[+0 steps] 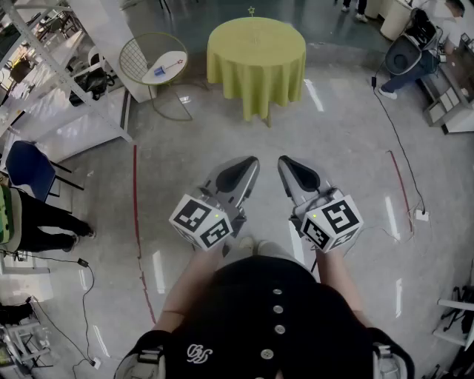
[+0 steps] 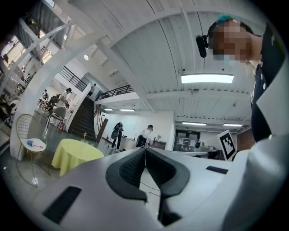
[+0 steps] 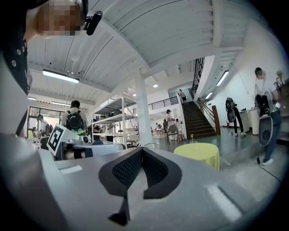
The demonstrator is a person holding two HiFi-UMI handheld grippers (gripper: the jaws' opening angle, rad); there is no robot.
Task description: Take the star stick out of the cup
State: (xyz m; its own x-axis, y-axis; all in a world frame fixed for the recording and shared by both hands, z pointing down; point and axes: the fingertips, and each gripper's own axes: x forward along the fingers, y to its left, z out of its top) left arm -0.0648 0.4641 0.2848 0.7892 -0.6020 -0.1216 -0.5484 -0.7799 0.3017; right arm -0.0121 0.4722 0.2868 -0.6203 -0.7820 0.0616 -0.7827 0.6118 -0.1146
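The star stick (image 1: 252, 11) stands upright in a small clear cup at the far side of a round table with a yellow-green cloth (image 1: 255, 52), several steps ahead of me. It also shows as a thin stick with a star on top in the left gripper view (image 2: 84, 134) and in the right gripper view (image 3: 192, 135). I hold both grippers close to my body, pointing toward the table. The left gripper (image 1: 250, 161) (image 2: 145, 149) is shut with nothing in it. The right gripper (image 1: 284, 161) (image 3: 142, 149) is also shut and empty.
A small white side table (image 1: 164, 65) with a wire frame stands left of the yellow-green table, with a small blue item on it. White shelving (image 1: 52, 74) and a blue chair (image 1: 29, 166) are at left. A seated person (image 1: 415, 52) is at top right. A cable (image 1: 400, 148) crosses the floor.
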